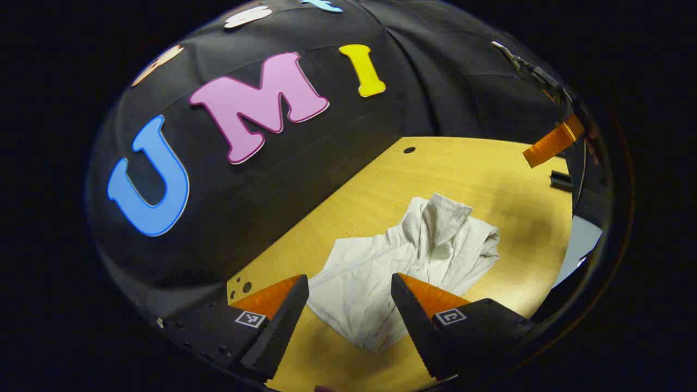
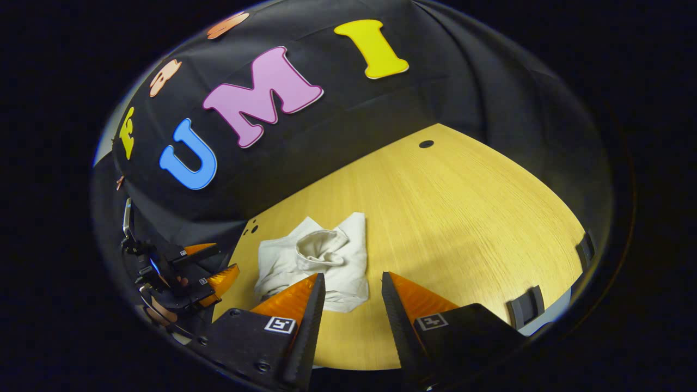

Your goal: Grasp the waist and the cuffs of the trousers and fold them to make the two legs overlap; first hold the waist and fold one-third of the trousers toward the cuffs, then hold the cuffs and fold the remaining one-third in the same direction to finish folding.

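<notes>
The pale trousers (image 1: 414, 261) are seen lying crumpled in a loose heap on the wooden table (image 1: 490, 169), while the left gripper (image 1: 348, 321) and the right gripper (image 2: 351, 321) are held above them, spread wide and holding nothing.

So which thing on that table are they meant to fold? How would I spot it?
Look at the yellow wooden table in front of the black cloth wall. The trousers lie crumpled in a heap near its back edge: pale off-white cloth, the one soft thing on the hard wood.
</notes>
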Tool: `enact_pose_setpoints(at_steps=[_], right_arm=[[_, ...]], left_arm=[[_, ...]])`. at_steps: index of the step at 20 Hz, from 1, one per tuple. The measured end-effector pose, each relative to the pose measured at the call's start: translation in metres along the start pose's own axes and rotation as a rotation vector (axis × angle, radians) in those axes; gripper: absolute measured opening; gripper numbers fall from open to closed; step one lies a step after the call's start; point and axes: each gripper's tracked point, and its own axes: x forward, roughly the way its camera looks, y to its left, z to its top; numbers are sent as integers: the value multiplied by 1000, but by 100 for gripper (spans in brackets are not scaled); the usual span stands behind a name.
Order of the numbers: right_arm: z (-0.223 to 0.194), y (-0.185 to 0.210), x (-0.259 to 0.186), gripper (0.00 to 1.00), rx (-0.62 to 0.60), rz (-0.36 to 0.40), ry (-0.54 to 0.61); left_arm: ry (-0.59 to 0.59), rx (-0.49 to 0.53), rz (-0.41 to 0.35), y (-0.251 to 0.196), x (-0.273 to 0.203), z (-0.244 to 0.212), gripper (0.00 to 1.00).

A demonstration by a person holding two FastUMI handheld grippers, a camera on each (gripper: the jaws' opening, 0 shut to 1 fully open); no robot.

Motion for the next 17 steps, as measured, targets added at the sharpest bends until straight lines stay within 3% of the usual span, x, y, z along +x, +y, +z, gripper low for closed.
enact_pose_setpoints(at_steps=[7,8,9,15,17], right_arm=[[31,71,4,72,-94,81,-38],[31,78,5,63,-112,87,-39],[31,85,6,80,-127,92,-40],[22,114,16,81,-179,111,-27],[20,120,19,86,-181,117,-24]], left_arm=[[-56,-230,34,46,-36,10,96],[-62,-274,29,50,-40,10,96],[-67,-313,22,53,-45,9,97],[-58,-458,6,53,-65,-5,97],[-57,-514,-19,43,-65,-7,97]])
